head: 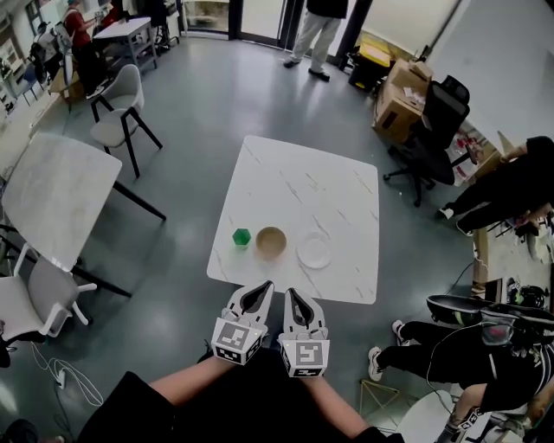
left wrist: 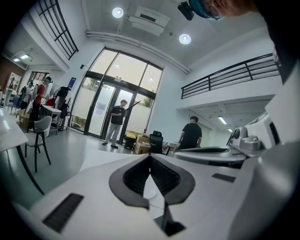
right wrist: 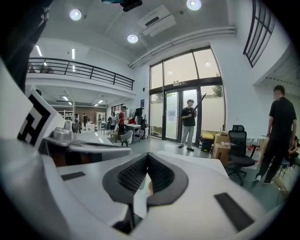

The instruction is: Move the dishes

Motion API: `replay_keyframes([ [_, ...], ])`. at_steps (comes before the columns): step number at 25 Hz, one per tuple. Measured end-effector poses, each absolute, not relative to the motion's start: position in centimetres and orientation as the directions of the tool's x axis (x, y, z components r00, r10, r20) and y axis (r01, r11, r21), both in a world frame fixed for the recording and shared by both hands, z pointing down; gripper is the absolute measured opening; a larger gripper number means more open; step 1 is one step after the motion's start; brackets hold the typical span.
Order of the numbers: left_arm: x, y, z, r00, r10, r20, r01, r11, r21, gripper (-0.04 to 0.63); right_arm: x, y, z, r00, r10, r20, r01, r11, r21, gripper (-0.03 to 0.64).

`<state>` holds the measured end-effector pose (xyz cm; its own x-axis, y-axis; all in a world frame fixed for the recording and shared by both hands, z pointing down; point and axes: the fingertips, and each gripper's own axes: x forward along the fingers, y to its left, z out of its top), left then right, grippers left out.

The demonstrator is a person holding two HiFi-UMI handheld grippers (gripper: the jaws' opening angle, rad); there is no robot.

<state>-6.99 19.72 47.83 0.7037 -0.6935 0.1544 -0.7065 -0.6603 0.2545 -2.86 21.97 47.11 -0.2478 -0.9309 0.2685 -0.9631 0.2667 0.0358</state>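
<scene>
On the white marble table (head: 294, 195) near its front edge stand a green faceted cup (head: 241, 236), a tan bowl (head: 271, 242) and a small white plate (head: 314, 253), in a row from left to right. My left gripper (head: 263, 289) and right gripper (head: 292, 295) hover side by side just in front of the table's near edge, both shut with nothing held. In the left gripper view the shut jaws (left wrist: 150, 158) cover most of the table, with a sliver of the plate showing through the gap. The right gripper (right wrist: 147, 157) is likewise shut, with bowl and cup glimpsed between its pads.
A second marble table (head: 52, 203) and grey chairs (head: 121, 108) stand at the left. An office chair (head: 433, 130) and cardboard boxes (head: 398, 99) sit at the back right. People sit at the right (head: 511, 186) and one stands by the glass doors (head: 316, 26).
</scene>
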Motion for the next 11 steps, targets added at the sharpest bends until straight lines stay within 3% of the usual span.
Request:
replay_keyframes([
  [11,-6.3,21.0,47.3,0.721,-0.681,0.129,-0.69,-0.691,0.214,0.017,-2.9,23.0,47.2,-0.239,-0.937,0.255,-0.965,0.258,0.045,0.017],
])
